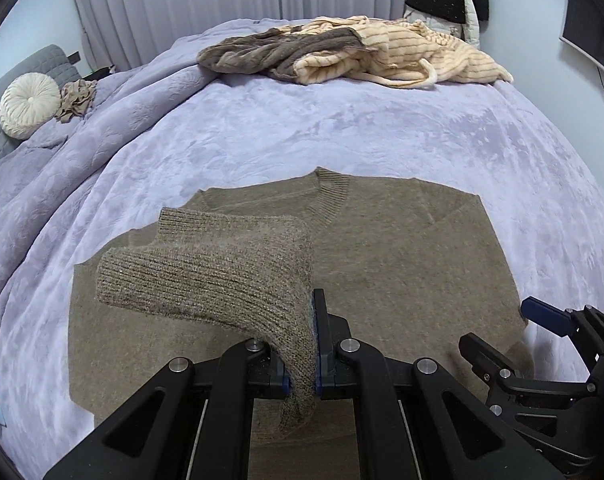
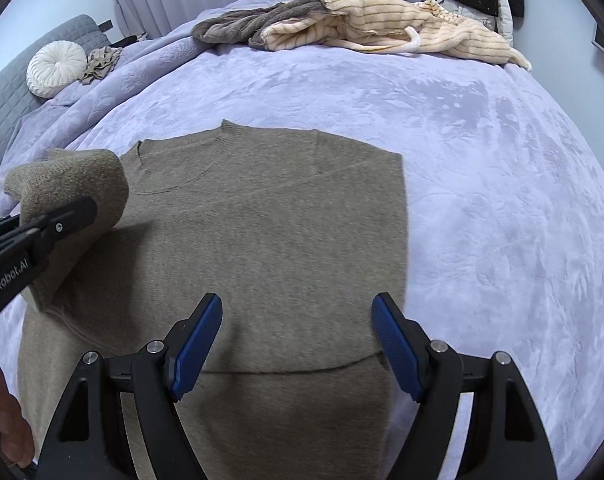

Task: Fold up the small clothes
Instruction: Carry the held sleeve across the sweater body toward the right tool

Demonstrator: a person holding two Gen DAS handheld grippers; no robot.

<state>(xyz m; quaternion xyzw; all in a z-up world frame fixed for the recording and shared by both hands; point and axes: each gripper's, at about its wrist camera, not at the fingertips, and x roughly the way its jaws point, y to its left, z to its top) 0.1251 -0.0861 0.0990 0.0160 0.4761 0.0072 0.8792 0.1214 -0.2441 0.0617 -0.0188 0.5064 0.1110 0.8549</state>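
A brown knit sweater (image 1: 401, 264) lies flat on the lilac bed, neck away from me; it also shows in the right wrist view (image 2: 270, 216). Its right side is folded in to a straight edge. My left gripper (image 1: 313, 344) is shut on the sweater's left sleeve (image 1: 206, 272), holding the ribbed cuff lifted above the body. In the right wrist view the left gripper (image 2: 42, 236) holds that sleeve (image 2: 74, 176) at the left. My right gripper (image 2: 298, 344) is open and empty, just above the sweater's lower body near a hem line; its blue fingers (image 1: 541, 316) show at the right of the left wrist view.
A heap of striped cream and grey-brown clothes (image 1: 353, 52) lies at the far side of the lilac blanket (image 1: 341, 128). A round white cushion (image 1: 28, 104) and a small beige garment (image 1: 76, 98) sit at the far left by a grey headboard. Curtains hang behind.
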